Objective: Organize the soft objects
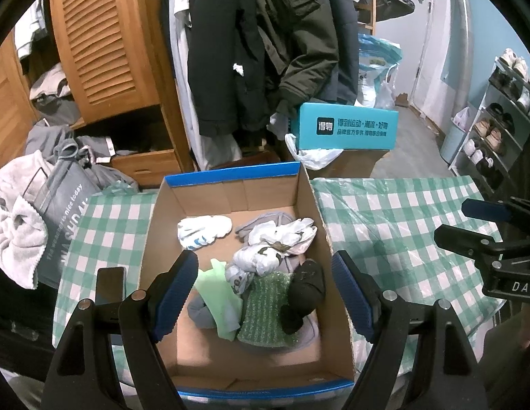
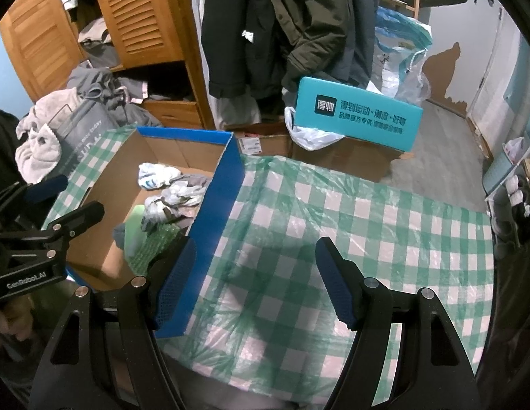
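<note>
A cardboard box (image 1: 309, 205) with blue outer walls is seen standing on the surface (image 1: 401, 225), which is covered by a green-and-white checked cloth under clear plastic; the soft objects are gathered inside the box. In the left wrist view, a white sock (image 1: 201, 230) is found toward 11 o'clock on the box floor; a crumpled white cloth (image 1: 282, 242) is placed at the centre, with grey fabric (image 1: 261, 223) showing behind it; a pale green cloth (image 1: 218, 295) lies at 7 o'clock, touching a green textured cloth (image 1: 265, 311); a black sock (image 1: 304, 294) is laid at 4 o'clock against it. The left gripper (image 1: 266, 299) is held above the box, its fingers (image 1: 176, 294) spread wide and released, nothing being grasped. The right gripper (image 2: 256, 287) is held over the bare checked cloth beside the box, at 3 o'clock from it; its fingers (image 2: 335, 287) are likewise released and empty. A teal box (image 2: 358, 116) is seen beyond the surface at 12 o'clock; dark coats (image 1: 265, 44) are hung behind it.
</note>
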Action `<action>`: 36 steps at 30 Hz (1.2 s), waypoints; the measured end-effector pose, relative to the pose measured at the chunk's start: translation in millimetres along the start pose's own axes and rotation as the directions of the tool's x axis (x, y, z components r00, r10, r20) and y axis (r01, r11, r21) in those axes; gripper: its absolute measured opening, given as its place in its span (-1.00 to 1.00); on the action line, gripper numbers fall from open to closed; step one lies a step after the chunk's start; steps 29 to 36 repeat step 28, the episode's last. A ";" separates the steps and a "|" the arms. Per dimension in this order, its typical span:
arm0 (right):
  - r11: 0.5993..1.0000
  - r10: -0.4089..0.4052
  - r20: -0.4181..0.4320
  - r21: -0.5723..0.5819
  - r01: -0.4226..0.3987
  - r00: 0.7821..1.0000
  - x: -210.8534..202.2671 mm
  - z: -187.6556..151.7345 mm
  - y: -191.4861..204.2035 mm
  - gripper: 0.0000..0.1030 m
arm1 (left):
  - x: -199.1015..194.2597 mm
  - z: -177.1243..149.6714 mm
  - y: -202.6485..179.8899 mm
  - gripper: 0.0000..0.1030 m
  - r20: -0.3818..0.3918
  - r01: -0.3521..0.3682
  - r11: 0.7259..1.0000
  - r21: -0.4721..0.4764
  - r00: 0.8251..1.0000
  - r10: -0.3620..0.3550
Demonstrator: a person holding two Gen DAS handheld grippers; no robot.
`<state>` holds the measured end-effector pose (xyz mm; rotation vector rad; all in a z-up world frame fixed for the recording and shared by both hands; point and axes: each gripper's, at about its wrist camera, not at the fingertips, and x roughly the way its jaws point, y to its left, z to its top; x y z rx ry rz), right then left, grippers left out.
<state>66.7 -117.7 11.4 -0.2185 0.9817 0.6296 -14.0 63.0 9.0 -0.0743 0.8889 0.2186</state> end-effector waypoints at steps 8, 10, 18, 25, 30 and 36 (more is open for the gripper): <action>1.000 0.001 0.003 0.000 -0.001 1.000 -0.4 0.1 -1.6 0.40 | -1.4 -2.1 -5.2 0.59 -0.004 0.013 1.000 0.001 1.000 -0.013; 1.000 0.000 0.002 0.000 0.000 1.000 -0.3 -0.4 -0.4 0.40 | -1.6 -1.9 -6.8 0.59 -0.004 0.013 1.000 0.005 1.000 -0.013; 1.000 -0.001 0.003 0.001 0.001 1.000 -1.0 -0.2 -2.4 0.40 | -1.8 -2.1 -6.8 0.59 -0.006 0.018 1.000 0.001 1.000 -0.018; 1.000 -0.001 0.003 0.002 0.001 1.000 -0.9 -0.5 -2.5 0.40 | -1.1 -4.9 -8.9 0.59 -0.011 0.029 1.000 0.003 1.000 -0.029; 1.000 -0.001 0.003 0.003 0.001 1.000 -1.1 -0.3 -4.2 0.40 | -1.0 -4.6 -9.0 0.59 -0.013 0.035 0.999 0.001 0.999 -0.035; 1.000 -0.001 0.003 0.003 0.001 1.000 -1.1 -0.3 -4.2 0.40 | -1.0 -4.6 -9.0 0.59 -0.013 0.035 0.999 0.001 0.999 -0.035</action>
